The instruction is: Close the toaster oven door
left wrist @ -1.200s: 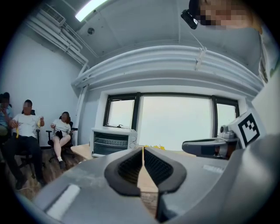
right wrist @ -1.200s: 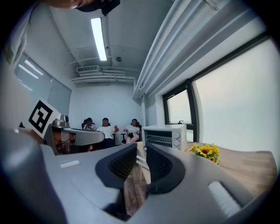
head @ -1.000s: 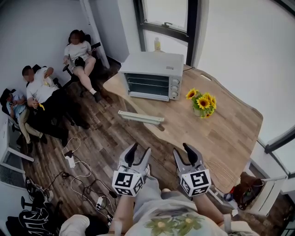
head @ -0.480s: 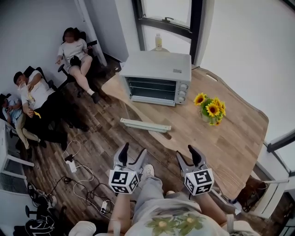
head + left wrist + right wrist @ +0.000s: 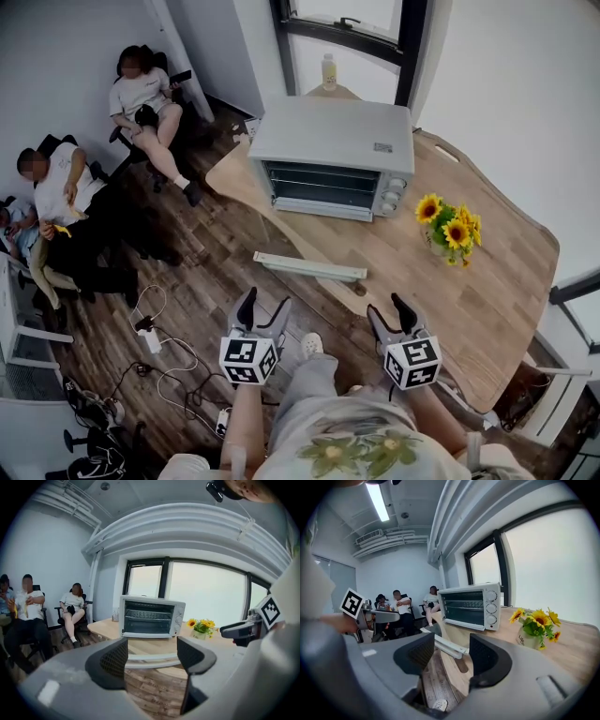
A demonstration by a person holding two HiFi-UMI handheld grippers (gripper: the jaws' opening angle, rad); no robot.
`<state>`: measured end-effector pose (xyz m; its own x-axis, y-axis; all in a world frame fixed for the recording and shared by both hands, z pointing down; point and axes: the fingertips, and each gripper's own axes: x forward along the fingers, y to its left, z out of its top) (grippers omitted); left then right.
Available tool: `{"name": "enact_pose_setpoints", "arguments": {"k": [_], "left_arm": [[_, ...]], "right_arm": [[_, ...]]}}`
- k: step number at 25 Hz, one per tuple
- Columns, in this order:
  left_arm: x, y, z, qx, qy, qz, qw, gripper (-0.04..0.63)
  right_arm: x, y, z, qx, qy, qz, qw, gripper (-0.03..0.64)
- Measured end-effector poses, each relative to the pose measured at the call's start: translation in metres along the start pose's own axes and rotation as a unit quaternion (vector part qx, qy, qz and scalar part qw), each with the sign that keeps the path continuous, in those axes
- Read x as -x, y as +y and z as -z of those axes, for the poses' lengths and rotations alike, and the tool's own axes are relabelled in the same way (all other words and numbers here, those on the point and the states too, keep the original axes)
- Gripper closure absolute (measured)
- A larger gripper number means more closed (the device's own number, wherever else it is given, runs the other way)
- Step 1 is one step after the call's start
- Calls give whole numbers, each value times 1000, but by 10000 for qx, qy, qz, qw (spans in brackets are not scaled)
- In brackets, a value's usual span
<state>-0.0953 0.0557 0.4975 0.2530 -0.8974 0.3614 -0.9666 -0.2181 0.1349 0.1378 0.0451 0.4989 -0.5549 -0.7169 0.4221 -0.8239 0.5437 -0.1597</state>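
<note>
A silver toaster oven (image 5: pixel 333 141) stands at the table's far left corner. Its glass door hangs open and flat, and the white door handle (image 5: pixel 309 267) lies out over the table edge. My left gripper (image 5: pixel 261 309) and right gripper (image 5: pixel 392 314) hover side by side below the handle, short of it, both open and empty. The right gripper's jaws are opening with nothing between them. In the left gripper view the oven (image 5: pixel 150 616) and handle (image 5: pixel 152 659) lie straight ahead between the jaws. The right gripper view has the oven (image 5: pixel 471 606) ahead and the handle (image 5: pixel 450 646) just beyond the jaws.
A pot of sunflowers (image 5: pixel 450 230) stands on the wooden table (image 5: pixel 487 300) right of the oven. A bottle (image 5: pixel 328 70) sits on the window sill behind. Several seated people (image 5: pixel 141 89) are at the far left. Cables and power strips (image 5: pixel 155 337) lie on the floor.
The head view has drifted toward the table, so the oven and handle sit nearer and lower in the frame. Both grippers' jaws have spread wider and have shifted slightly down.
</note>
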Motion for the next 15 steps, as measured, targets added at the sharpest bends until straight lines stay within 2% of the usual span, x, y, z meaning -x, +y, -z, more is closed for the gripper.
{"name": "enact_pose_setpoints", "arguments": {"k": [9,15], "left_arm": [[-45,41,31,85,708,236,9972,268],[-69,70,65,228,1247,330,9914,268]], "right_arm": [[-47,-5,21,-392,429,81,9983,391],[-73,-7,38,-783,678,98,9946,391]]}}
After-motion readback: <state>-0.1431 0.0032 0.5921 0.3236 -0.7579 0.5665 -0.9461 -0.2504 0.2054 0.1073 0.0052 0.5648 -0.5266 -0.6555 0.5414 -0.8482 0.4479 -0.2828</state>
